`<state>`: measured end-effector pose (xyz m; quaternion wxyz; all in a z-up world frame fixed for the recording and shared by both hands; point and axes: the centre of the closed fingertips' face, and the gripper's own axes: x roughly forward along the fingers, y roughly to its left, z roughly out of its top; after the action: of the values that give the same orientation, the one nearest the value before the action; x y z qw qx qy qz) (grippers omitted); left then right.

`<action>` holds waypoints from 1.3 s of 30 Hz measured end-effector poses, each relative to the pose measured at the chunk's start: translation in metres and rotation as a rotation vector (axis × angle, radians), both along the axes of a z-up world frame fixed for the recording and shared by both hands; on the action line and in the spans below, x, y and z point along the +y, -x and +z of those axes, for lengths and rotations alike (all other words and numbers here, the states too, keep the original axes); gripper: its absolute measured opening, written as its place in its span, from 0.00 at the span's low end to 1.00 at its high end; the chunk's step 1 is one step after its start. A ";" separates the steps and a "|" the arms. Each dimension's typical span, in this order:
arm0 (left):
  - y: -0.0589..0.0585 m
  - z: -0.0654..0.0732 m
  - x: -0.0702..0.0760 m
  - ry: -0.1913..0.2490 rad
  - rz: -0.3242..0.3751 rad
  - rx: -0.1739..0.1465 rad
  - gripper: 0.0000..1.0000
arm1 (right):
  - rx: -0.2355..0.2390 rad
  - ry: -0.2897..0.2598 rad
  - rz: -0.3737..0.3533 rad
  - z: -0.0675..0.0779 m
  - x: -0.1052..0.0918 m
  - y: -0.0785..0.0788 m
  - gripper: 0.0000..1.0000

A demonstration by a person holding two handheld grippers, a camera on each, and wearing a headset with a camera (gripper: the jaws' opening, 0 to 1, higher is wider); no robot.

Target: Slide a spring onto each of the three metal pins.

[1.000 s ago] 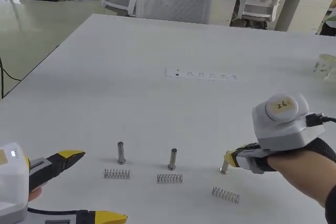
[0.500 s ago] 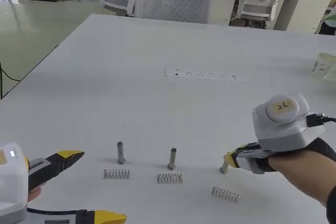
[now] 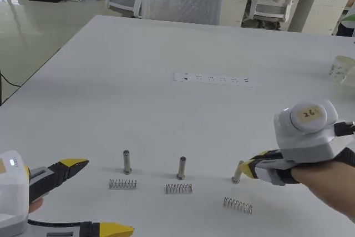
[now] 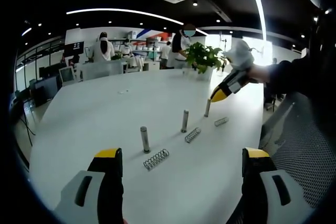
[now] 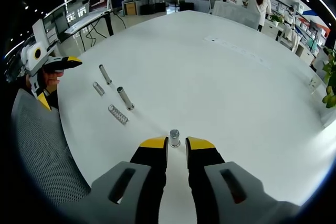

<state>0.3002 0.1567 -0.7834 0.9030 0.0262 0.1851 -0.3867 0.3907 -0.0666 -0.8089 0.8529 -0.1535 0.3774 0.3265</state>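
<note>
Three metal pins stand in a row on the white table: left pin (image 3: 126, 161), middle pin (image 3: 181, 167), right pin (image 3: 237, 171). A spring lies in front of each: left spring (image 3: 122, 183), middle spring (image 3: 178, 188), right spring (image 3: 238, 205). My right gripper (image 3: 246, 169) reaches in from the right. Its jaws are closed to a narrow gap, and the top of the right pin (image 5: 175, 137) sits in that gap at the very tips of the right gripper (image 5: 177, 143). My left gripper (image 3: 99, 196) hangs wide open at the lower left, short of the left pin (image 4: 144, 139), holding nothing.
A power strip (image 3: 213, 79) is set into the table's middle. A cup (image 3: 344, 69) stands at the far right edge. Office chairs (image 3: 180, 5) line the far side. A potted plant (image 4: 205, 59) stands on the table beyond the pins.
My right gripper has drawn back a little to the right, so the right pin's top now shows at its tips. The left gripper and the springs have stayed put.
</note>
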 end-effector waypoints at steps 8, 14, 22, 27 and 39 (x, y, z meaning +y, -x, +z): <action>0.000 0.001 -0.001 -0.001 -0.005 -0.003 0.94 | -0.002 -0.002 0.049 -0.002 -0.002 0.017 0.18; 0.001 0.003 -0.002 -0.003 -0.011 -0.004 0.93 | 0.016 0.005 0.119 -0.009 0.000 0.031 0.19; 0.003 0.004 -0.004 -0.004 -0.015 -0.003 0.92 | 0.074 0.024 0.217 -0.024 0.005 0.049 0.20; 0.004 0.004 -0.004 -0.002 -0.017 0.001 0.92 | 0.095 0.055 0.264 -0.035 0.004 0.055 0.20; 0.007 0.001 -0.009 0.001 -0.035 0.015 0.87 | 0.108 0.138 0.368 -0.051 0.003 0.058 0.19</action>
<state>0.2929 0.1479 -0.7823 0.8948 0.0261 0.1912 -0.4027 0.3329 -0.0638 -0.8595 0.7450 -0.2601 0.4094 0.4579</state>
